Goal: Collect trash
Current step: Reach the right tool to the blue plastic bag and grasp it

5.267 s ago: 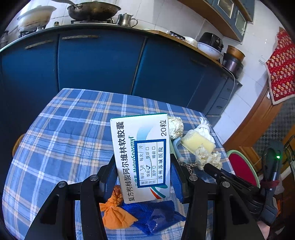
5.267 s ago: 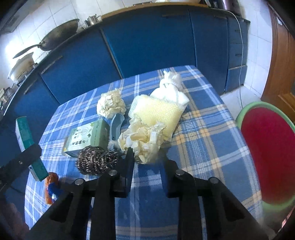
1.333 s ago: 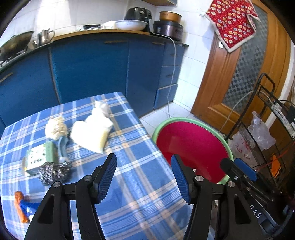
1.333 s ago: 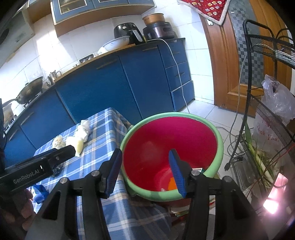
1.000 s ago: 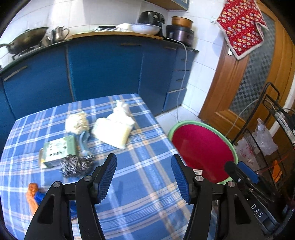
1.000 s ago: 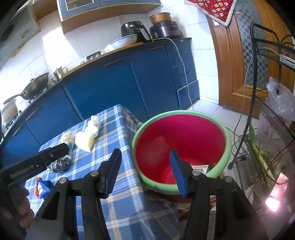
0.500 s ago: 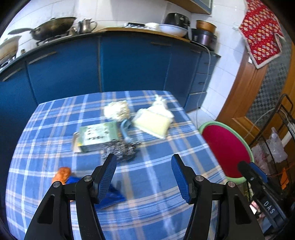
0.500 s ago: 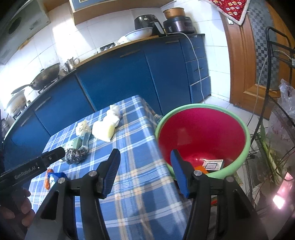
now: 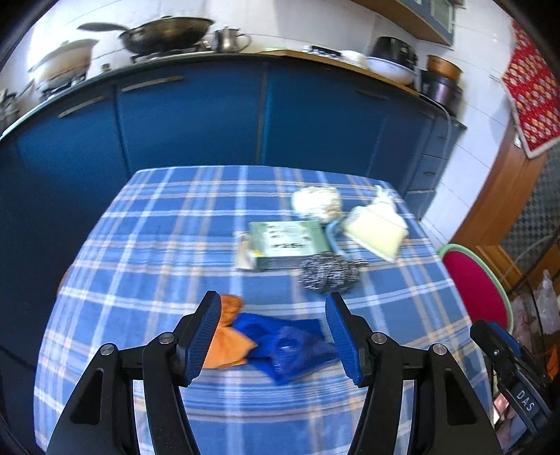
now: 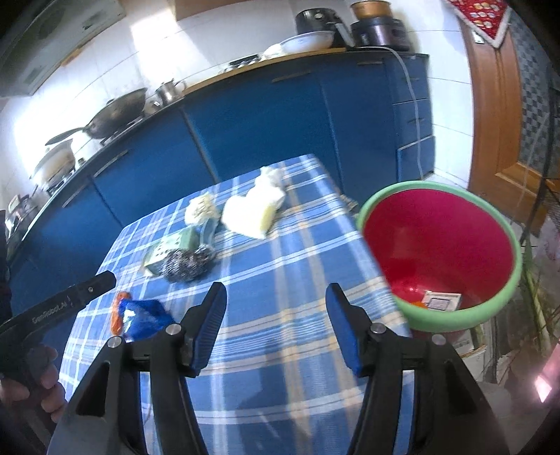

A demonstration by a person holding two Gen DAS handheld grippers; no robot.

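Trash lies on the blue plaid table: a blue plastic bag, an orange wrapper, a green box, a steel scrubber, a crumpled paper ball and a yellow sponge. My left gripper hovers open just above the blue bag and orange wrapper, holding nothing. My right gripper is over the table's near right part; its jaws are opening with nothing between them. The red basin with a green rim stands beside the table's right edge and holds a medicine box.
Blue kitchen cabinets run behind the table, with a wok on the stove. A wire rack and a wooden door stand right of the basin. A hand holds the left gripper's handle.
Both views have swung left, away from the red basin and toward the table. The left gripper now sits over the blue bag and orange wrapper. The right jaws stand slightly wider.
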